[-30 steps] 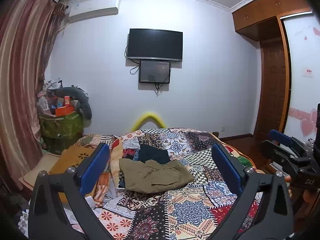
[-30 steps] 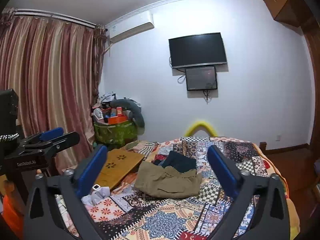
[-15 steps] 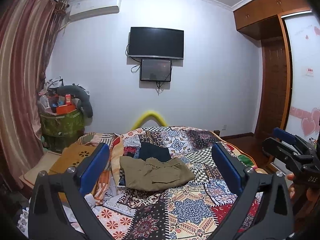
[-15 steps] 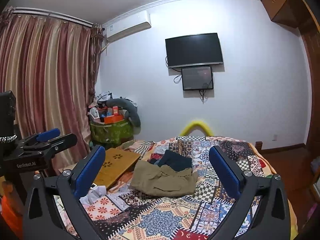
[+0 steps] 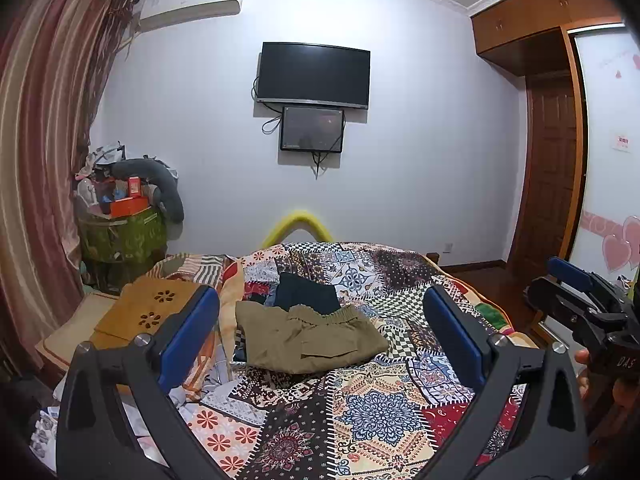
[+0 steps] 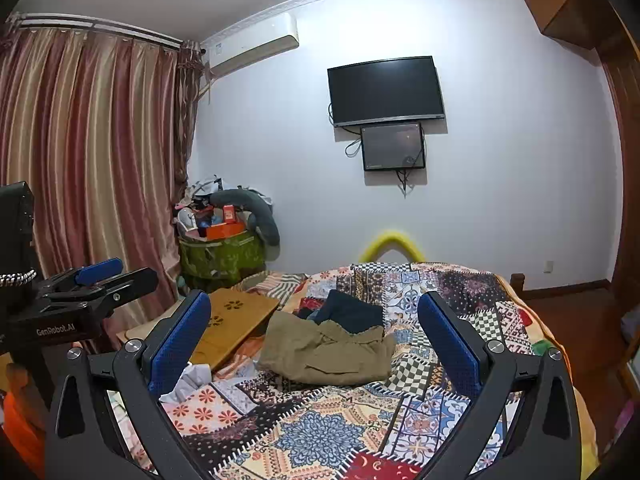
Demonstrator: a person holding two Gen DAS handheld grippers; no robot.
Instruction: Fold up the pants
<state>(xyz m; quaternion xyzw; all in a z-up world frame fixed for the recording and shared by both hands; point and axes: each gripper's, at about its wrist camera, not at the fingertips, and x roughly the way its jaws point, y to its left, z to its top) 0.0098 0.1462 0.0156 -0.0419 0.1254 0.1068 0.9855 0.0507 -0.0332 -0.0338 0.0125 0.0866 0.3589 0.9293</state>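
Note:
Olive-khaki pants (image 5: 308, 338) lie crumpled on a patchwork quilt (image 5: 360, 408) on the bed, elastic waistband toward the far side; they also show in the right wrist view (image 6: 326, 354). A dark navy garment (image 5: 306, 294) lies just behind them. My left gripper (image 5: 320, 332) is open and empty, held above the near part of the bed, well short of the pants. My right gripper (image 6: 314, 334) is open and empty, likewise short of the pants. Each gripper shows at the edge of the other's view: the right one (image 5: 580, 296), the left one (image 6: 96, 280).
A wooden lap tray (image 5: 150, 308) lies left of the pants. White cloth (image 6: 184, 380) is bunched at the bed's left edge. A cluttered green basket (image 5: 120, 232) stands by the curtain. A TV (image 5: 314, 74) hangs on the far wall. A wardrobe and door are on the right.
Both views have shifted slightly, with the pants sitting a little higher and more central in frame. Both grippers stay open and empty; the pants have not moved.

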